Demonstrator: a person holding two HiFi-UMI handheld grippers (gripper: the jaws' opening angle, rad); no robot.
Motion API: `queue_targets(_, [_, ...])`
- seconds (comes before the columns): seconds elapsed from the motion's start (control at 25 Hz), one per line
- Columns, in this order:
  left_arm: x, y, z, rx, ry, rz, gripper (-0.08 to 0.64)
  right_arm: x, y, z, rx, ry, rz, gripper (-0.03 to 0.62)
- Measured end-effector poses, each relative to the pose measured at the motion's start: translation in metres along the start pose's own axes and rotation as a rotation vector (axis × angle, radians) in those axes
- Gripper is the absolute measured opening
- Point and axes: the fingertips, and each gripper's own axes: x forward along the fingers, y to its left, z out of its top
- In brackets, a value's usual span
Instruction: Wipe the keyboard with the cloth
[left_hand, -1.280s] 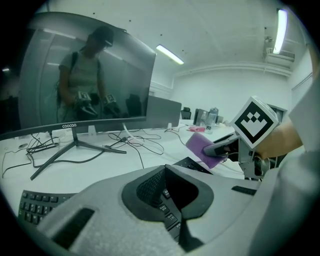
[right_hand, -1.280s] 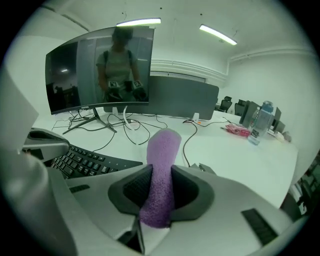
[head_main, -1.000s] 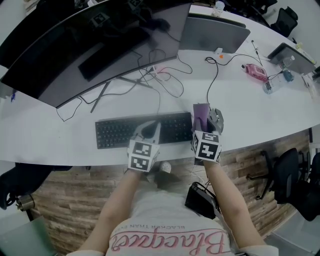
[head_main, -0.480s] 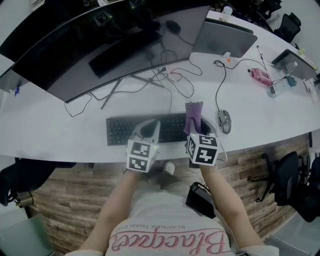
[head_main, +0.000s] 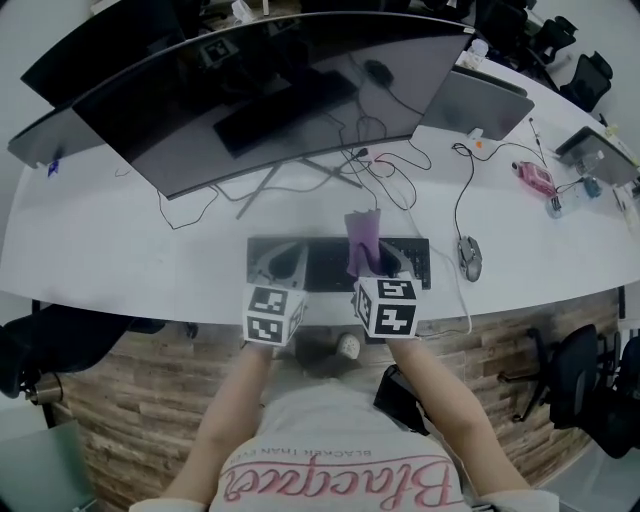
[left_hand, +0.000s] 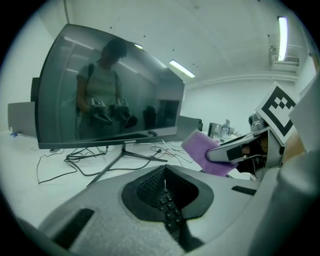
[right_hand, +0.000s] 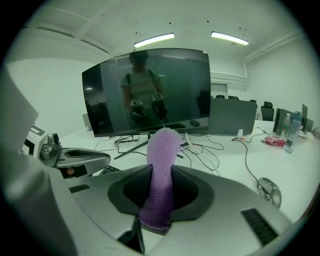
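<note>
1. Left gripper (head_main: 287, 264) sits at centre-left of the head view, over the left end of the keyboard (head_main: 325, 268). Jaws are closed together and empty, and keys show below them in its own view. Best used to pin that end down.
2. Right gripper (head_main: 372, 262), centre frame – jaws clamped on the purple cloth (head_main: 362, 238). The free end sticks out forward over the keys. Tip it down flat, then drag along the rows with light pressure.
3. Hard to tell: whether the cloth touches the keys. The grippers hide the keyboard's front edge.
</note>
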Motion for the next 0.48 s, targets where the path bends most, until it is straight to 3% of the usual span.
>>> queue_targets(0.48, [-0.064,0.081,-0.017,-0.062,-0.009,0.108,0.005,0.020,0.115,0.005,-0.005,0.024,0.154,0.092])
